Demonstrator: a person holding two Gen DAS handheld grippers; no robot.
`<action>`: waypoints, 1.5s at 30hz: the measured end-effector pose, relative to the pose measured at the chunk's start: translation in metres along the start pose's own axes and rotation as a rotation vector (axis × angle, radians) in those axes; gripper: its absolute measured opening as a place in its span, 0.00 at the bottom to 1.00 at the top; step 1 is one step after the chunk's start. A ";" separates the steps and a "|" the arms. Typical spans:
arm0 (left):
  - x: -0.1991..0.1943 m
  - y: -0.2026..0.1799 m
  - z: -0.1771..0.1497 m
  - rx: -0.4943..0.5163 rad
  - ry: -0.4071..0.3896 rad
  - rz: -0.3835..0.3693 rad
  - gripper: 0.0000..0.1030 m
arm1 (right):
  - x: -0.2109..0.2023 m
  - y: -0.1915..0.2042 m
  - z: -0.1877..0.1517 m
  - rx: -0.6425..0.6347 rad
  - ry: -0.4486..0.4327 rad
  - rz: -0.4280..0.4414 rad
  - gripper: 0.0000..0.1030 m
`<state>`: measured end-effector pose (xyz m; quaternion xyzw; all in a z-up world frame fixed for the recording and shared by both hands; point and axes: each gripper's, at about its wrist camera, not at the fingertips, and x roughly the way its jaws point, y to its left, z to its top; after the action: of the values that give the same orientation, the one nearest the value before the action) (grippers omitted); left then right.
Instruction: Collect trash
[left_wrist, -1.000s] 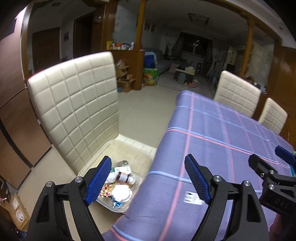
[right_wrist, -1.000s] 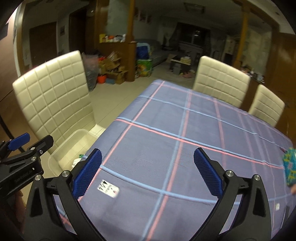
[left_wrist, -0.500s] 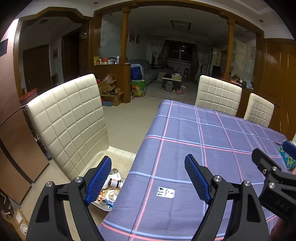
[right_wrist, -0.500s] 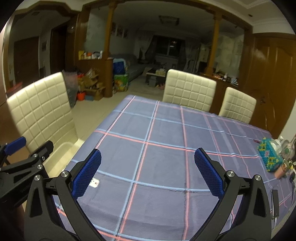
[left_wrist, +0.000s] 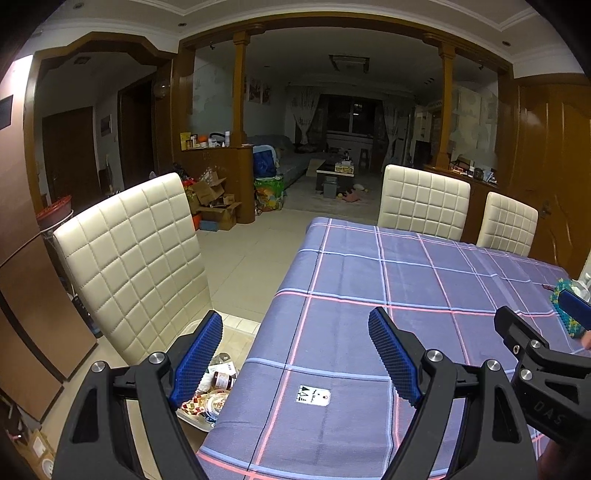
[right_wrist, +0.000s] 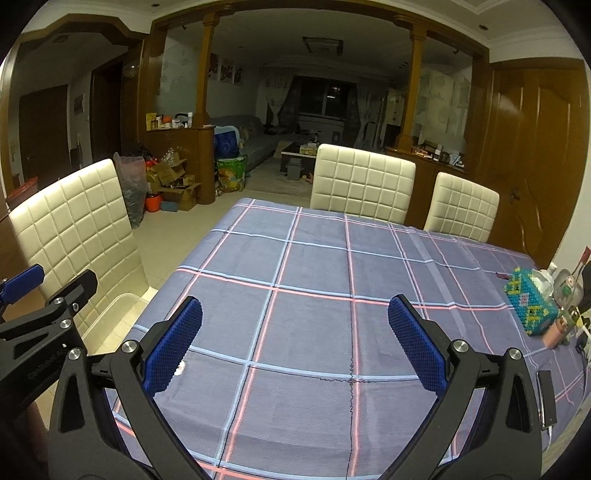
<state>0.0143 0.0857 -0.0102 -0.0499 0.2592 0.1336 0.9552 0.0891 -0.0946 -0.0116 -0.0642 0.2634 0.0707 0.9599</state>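
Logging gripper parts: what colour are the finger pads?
Blue, with black frames; the left gripper pads show it best in the left wrist view.

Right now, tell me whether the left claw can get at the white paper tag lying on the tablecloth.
Probably yes. The left claw is open and empty, and the paper tag lies flat on the tablecloth just ahead between its fingers, with nothing on it or beside it.

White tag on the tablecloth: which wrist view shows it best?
Left wrist. The white tag lies fully visible on the tablecloth, between the open fingers of the left gripper, its dark print visible. In the right wrist view only a white sliver peeks from behind the right gripper's left finger.
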 end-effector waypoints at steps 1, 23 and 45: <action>-0.001 -0.001 0.000 0.004 -0.003 0.001 0.77 | 0.000 -0.001 0.000 0.003 -0.001 -0.003 0.96; -0.005 -0.018 -0.002 0.052 -0.013 0.029 0.77 | -0.005 -0.011 -0.004 0.022 -0.003 0.005 0.96; -0.006 -0.019 -0.005 0.065 -0.048 0.015 0.77 | -0.003 -0.011 -0.004 0.028 0.000 -0.001 0.96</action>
<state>0.0119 0.0647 -0.0112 -0.0136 0.2407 0.1333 0.9613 0.0859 -0.1069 -0.0125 -0.0510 0.2642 0.0665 0.9608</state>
